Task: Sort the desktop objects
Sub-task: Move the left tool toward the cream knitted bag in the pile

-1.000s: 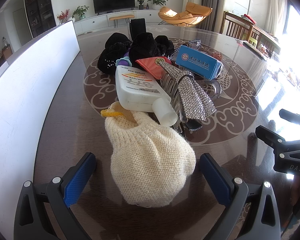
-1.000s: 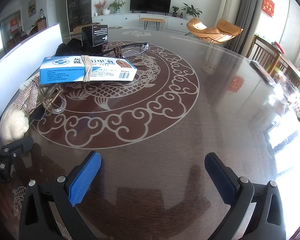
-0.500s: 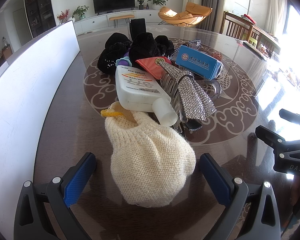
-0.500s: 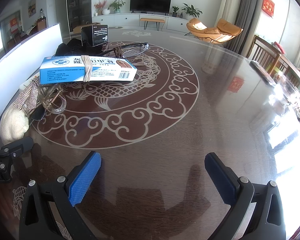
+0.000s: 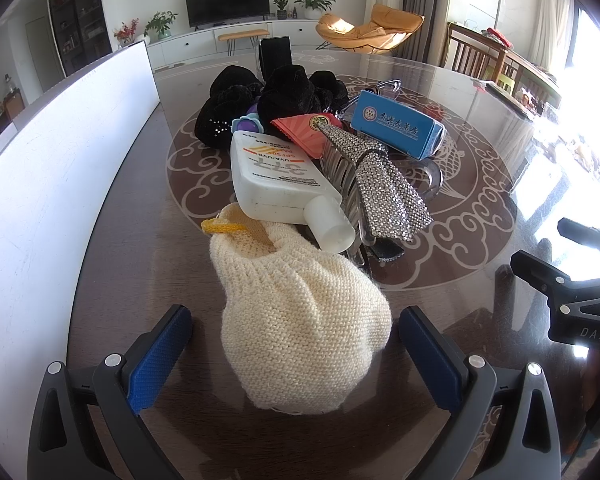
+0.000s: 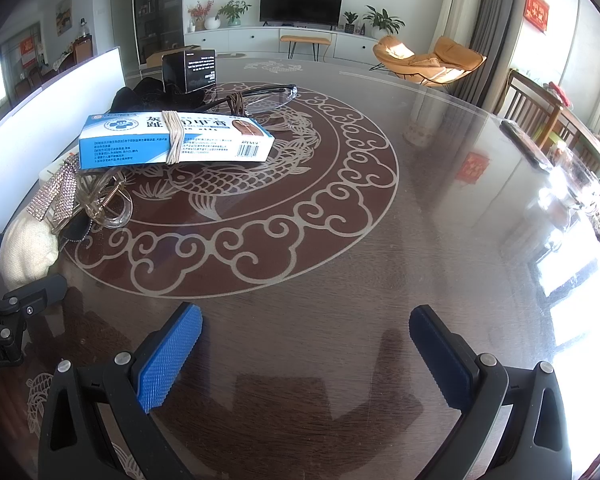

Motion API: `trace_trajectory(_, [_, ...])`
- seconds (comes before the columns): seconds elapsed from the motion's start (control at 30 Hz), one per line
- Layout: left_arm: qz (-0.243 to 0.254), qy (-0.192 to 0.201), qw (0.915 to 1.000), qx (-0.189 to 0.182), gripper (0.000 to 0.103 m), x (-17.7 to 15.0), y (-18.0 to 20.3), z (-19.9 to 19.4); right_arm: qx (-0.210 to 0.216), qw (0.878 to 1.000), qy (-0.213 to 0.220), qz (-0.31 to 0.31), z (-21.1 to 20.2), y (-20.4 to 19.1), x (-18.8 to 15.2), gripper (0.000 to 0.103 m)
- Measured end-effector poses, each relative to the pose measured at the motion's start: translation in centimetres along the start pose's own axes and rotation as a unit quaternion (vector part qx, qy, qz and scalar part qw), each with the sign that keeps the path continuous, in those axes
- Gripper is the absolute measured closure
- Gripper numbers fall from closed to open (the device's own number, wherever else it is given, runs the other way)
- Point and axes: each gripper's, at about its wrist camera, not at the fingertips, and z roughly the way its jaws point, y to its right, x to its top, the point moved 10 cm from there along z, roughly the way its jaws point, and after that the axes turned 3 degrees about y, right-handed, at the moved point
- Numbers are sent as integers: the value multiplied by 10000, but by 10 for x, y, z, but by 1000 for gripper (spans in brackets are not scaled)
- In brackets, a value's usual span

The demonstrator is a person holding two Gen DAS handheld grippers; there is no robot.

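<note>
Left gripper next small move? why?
Probably close the left gripper on the cream knitted pouch: its open blue pads already flank the pouch, the nearest item in the pile. The white plastic sunscreen bottle leans on its far end, so lift slowly. The right gripper is open over bare table.

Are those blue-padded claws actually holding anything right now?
No. The left gripper is open, its pads either side of the cream knitted pouch without squeezing it. The right gripper is open over bare table.
</note>
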Motion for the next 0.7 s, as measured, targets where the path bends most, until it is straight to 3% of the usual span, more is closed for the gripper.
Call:
trace_trajectory(0.53, [-13,1,10000,25,0,0,1,-1,267,9990,-126,324,4,3,-1,0])
trace_trajectory(0.7, [-7,-12,10000,3,0,0,0,-1,49,9984,-151,546,10,3,6,0])
